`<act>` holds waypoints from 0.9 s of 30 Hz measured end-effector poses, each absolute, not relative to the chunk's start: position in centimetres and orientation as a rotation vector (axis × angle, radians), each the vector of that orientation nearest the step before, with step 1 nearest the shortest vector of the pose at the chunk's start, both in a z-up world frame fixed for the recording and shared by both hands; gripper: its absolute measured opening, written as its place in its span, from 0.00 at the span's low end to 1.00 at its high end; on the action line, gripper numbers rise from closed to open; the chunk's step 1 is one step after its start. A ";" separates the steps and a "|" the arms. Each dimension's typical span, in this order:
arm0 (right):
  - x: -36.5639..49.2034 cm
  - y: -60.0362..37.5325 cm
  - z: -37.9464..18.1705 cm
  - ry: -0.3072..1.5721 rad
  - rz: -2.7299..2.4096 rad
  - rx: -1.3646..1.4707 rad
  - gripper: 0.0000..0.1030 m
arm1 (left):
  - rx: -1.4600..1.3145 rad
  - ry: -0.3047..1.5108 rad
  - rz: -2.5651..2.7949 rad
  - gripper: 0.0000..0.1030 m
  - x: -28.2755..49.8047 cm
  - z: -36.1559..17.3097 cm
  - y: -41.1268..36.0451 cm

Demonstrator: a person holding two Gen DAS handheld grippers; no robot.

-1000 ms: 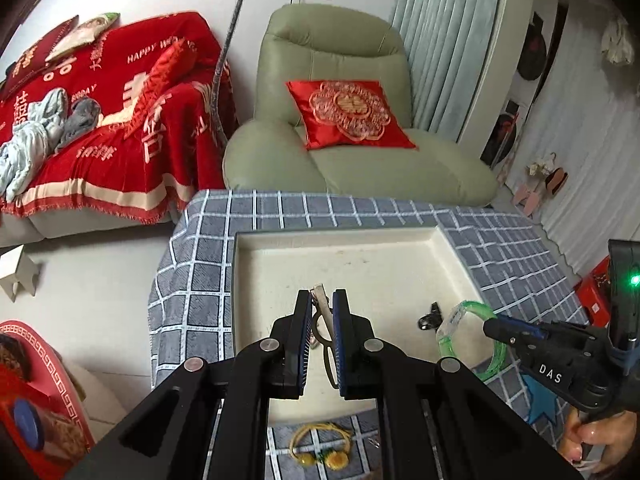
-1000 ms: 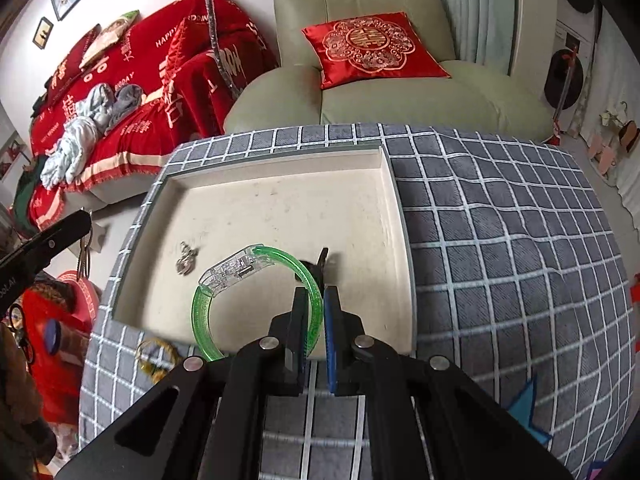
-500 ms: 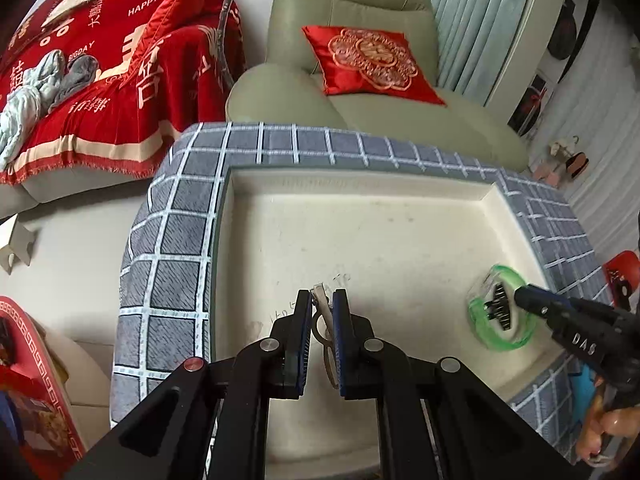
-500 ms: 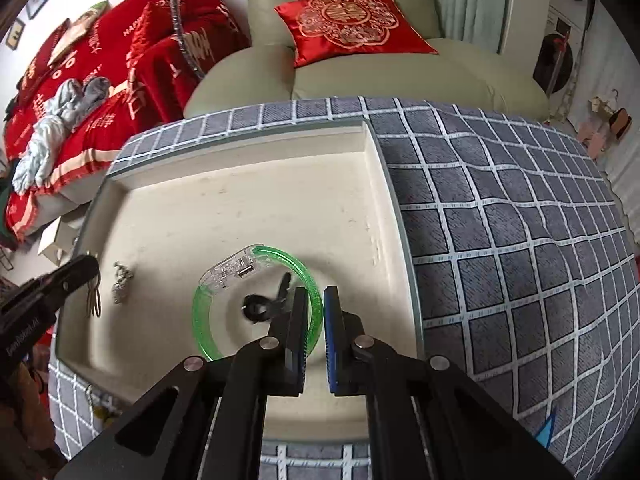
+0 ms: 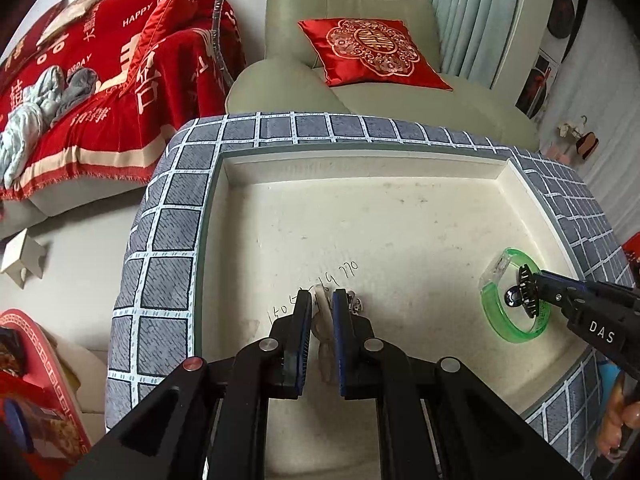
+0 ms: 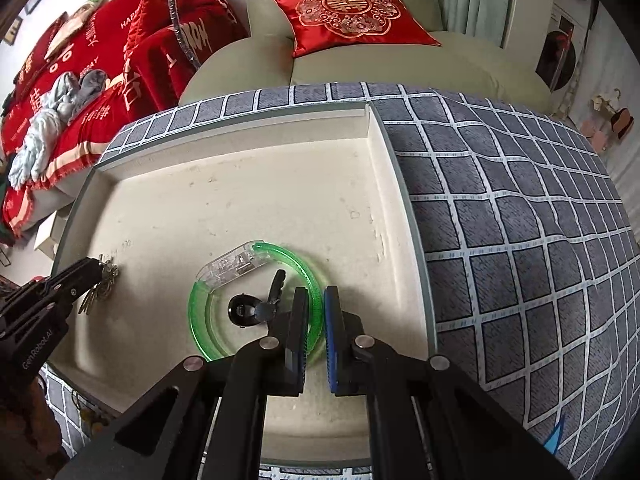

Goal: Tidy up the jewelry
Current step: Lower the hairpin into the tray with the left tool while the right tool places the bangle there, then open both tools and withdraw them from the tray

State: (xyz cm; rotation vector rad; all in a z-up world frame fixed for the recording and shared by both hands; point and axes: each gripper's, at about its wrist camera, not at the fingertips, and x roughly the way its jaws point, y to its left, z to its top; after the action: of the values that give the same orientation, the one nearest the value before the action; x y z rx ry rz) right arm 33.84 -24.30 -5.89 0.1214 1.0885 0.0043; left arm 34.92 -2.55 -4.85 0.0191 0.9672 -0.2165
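Left wrist view: the left gripper [image 5: 321, 300] had its jaws pinched on a pale hair clip [image 5: 325, 334], low over the tray [image 5: 360, 168] floor, lower than a second earlier.

Right wrist view: the right gripper [image 6: 316, 300] pinched the green bangle [image 6: 256, 300], now resting inside the tray [image 6: 376, 152], ringing a black clip [image 6: 256, 304].

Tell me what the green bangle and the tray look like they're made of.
The green bangle looks like translucent glossy plastic, with a clear section showing parts inside. The tray looks like matte cream-colored foam or plastic, scuffed and written on; which one is unclear.
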 end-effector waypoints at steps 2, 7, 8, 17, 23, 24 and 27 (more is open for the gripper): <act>33.8 -24.2 -5.9 1.091 0.012 0.127 0.11 | 0.032 0.964 -0.215 0.26 34.8 -4.8 -2.8; 33.2 -24.3 -5.0 1.059 0.045 0.182 0.69 | 0.046 0.955 -0.200 0.26 34.7 -4.8 -3.0; 32.9 -24.4 -4.8 1.047 0.048 0.189 0.69 | 0.047 0.952 -0.195 0.26 34.6 -4.7 -3.0; 29.8 -24.2 -1.8 0.983 0.095 0.230 0.69 | 0.087 0.933 -0.167 0.27 34.2 -4.4 -3.6; 27.4 -25.0 -0.8 0.955 0.095 0.269 0.69 | 0.087 0.920 -0.169 0.27 34.0 -4.0 -3.6; 27.1 -25.1 -0.7 0.953 0.093 0.271 0.69 | 0.086 0.917 -0.171 0.27 33.9 -3.9 -3.5; 26.2 -25.4 -0.6 0.951 0.089 0.281 0.69 | 0.081 0.903 -0.171 0.27 33.8 -3.4 -3.4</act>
State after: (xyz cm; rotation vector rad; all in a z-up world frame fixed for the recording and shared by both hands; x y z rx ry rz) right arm 26.22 -25.43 -0.58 0.2815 0.9511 0.0892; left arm 33.80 -3.44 -3.36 0.0814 0.9031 -0.1710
